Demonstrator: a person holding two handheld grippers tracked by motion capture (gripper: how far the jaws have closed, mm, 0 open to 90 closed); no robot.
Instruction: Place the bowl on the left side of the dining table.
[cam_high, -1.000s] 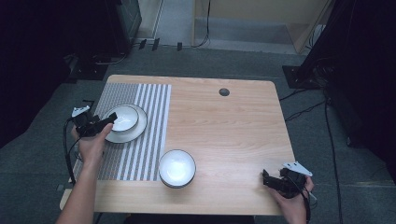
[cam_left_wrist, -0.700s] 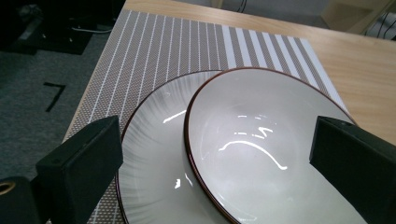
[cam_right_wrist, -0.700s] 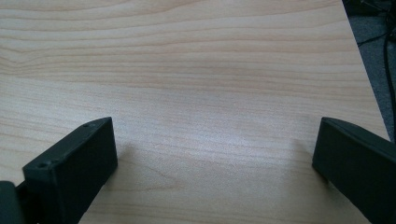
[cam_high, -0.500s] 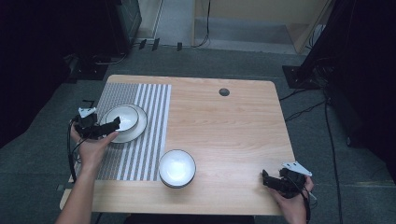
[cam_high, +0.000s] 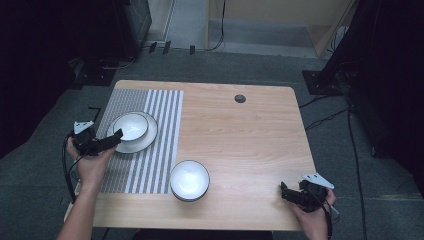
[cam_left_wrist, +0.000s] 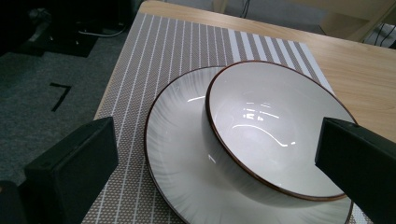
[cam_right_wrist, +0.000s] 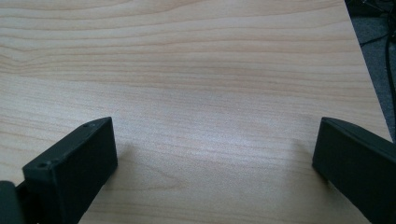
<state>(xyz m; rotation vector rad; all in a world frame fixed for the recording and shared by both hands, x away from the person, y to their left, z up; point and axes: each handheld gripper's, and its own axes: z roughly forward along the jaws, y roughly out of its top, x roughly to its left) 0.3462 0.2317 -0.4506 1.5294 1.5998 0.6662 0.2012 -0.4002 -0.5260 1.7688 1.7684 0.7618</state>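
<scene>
My left hand-held gripper (cam_high: 116, 136) sits at the table's (cam_high: 250, 140) left edge, jaws wide apart, pointing at a bowl (cam_left_wrist: 275, 135) that rests on a plate (cam_left_wrist: 187, 163) on the striped mat (cam_high: 150, 165). Another bowl (cam_high: 189, 180) stands near the near edge. My right hand-held gripper (cam_high: 286, 192), jaws apart, holds nothing at the near right corner.

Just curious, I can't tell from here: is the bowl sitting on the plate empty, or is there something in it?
Empty. In the left gripper view the bowl on the plate shows only its bare, glossy white inside with light reflections.
</scene>
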